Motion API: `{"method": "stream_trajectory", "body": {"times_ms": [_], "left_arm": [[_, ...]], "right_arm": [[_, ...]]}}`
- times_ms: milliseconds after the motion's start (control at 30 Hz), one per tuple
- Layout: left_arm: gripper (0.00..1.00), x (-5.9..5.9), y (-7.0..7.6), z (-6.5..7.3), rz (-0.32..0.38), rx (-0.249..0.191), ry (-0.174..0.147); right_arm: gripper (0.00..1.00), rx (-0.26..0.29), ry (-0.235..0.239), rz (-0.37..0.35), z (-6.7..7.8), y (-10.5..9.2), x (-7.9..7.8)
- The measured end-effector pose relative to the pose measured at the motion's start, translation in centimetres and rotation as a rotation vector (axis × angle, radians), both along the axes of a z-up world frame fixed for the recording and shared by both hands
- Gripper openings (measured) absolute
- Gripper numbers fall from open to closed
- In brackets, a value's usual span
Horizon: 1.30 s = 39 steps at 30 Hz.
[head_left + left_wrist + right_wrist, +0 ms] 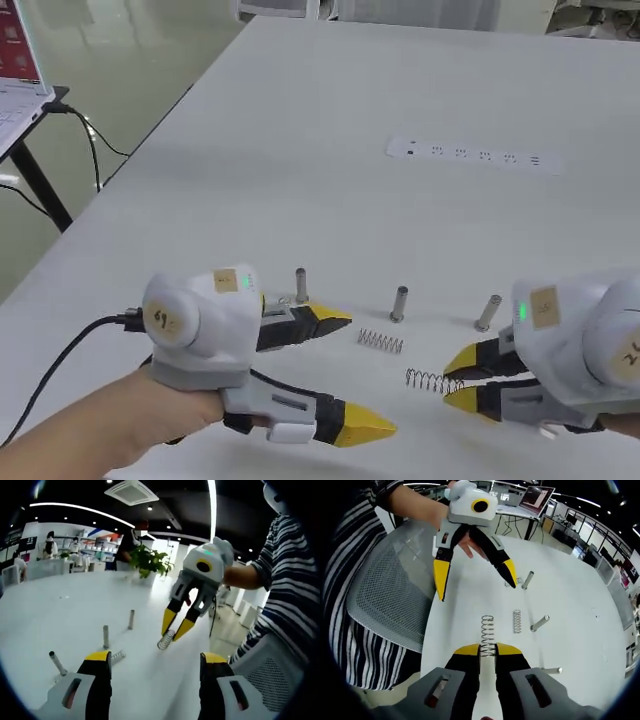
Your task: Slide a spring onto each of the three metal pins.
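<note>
Three short metal pins [301,285] [399,303] [488,312] stand upright in a row on the white table [330,200]. One spring [380,341] lies flat just in front of the middle pin. My right gripper [463,379] is shut on the end of a second spring [425,380], which sticks out level toward the left. The held spring [487,630] reaches forward from the right gripper [487,651]; the loose spring [517,621] lies beside it. My left gripper [355,372] is open and empty, near the left pin. The left gripper [156,659] faces the held spring [165,640].
A white power strip [475,156] lies farther back on the table. A laptop [15,70] sits on a stand off the table's left edge, with cables hanging below. A grey mesh chair [385,595] stands by the near table edge.
</note>
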<state>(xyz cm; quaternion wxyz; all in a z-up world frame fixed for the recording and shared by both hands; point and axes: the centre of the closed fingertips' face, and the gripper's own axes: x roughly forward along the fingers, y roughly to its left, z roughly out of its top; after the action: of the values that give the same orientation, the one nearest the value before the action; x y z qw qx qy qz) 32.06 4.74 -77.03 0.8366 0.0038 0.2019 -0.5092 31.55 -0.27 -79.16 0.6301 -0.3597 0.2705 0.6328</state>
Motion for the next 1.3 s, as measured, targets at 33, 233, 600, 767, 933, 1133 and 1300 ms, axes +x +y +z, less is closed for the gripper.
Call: {"method": "stream_trajectory", "body": {"times_ms": [33, 233, 600, 767, 933, 1133, 1300], "left_arm": [[0.63, 0.0, -0.1, 0.1, -0.003, -0.001, -0.005], [0.45, -0.4, -1.4, 0.0, -0.044, -0.017, -0.006], [0.24, -1.0, -2.6, 0.2, -0.092, -0.022, -0.012], [0.16, -0.9, -2.9, 0.7, -0.107, -0.041, -0.009], [0.08, -1.1, -3.0, 0.5, -0.118, -0.033, -0.008], [0.04, -1.0, -2.9, 0.5, -0.122, -0.026, -0.017], [0.03, -1.1, -3.0, 0.7, -0.138, -0.021, -0.027]], "right_arm": [[0.08, 0.003, 0.001, 0.0, 0.1, 0.1, -0.1], [0.08, 0.009, 0.001, 0.024, 0.4, 0.7, -0.8], [0.08, 0.026, -0.008, 0.051, 1.1, 1.3, -1.0], [0.08, 0.037, -0.006, 0.06, 1.3, 1.5, -1.2], [0.08, 0.04, -0.023, 0.07, 1.4, 1.6, -1.2], [0.08, 0.048, -0.027, 0.073, 1.6, 1.5, -1.4], [0.08, 0.049, -0.027, 0.069, 1.6, 1.5, -1.4]]}}
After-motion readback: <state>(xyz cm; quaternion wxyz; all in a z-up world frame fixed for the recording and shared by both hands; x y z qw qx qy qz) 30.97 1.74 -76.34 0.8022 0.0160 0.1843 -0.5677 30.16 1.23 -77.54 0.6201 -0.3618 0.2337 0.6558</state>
